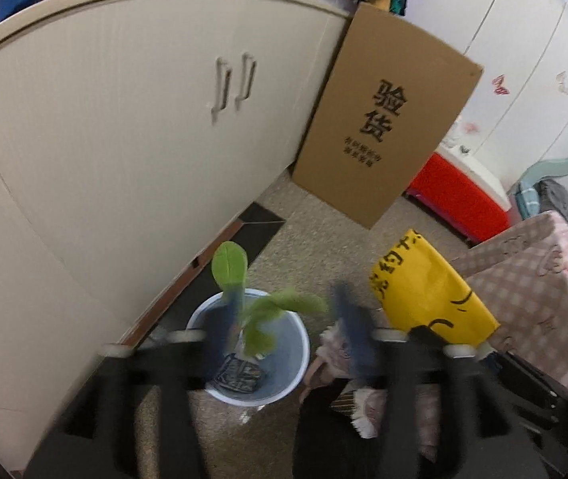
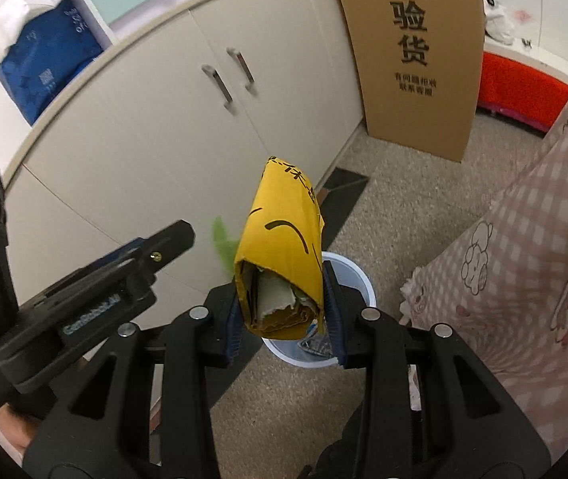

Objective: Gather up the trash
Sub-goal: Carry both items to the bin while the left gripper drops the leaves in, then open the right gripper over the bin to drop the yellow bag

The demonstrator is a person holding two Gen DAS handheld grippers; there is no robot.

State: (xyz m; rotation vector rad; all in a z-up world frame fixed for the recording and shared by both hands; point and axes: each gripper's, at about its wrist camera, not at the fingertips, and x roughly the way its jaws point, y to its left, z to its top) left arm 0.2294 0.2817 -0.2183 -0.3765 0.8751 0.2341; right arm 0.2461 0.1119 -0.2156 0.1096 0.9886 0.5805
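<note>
- Above the pale blue bin (image 2: 358, 279) on the floor, my right gripper (image 2: 284, 311) clamps a yellow folded carton (image 2: 280, 263), long axis pointing up and away.
- My left gripper (image 1: 284, 319) is spread; green leaves (image 1: 268, 311) hang beside one finger over the bin.

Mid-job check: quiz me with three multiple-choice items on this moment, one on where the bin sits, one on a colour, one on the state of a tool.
1. The bin stands:
A. on the floor by the cabinet
B. on the bed
C. inside the cardboard box

2. The crumpled package in the right tool is:
A. red
B. yellow
C. white

3. The left tool is:
A. shut on a package
B. out of view
C. open, with green leaves dropping between its fingers

Answers: 1 A, floor shows around the bin; 2 B, yellow wrapper with black print; 3 C, wide gap between fingers.
</note>
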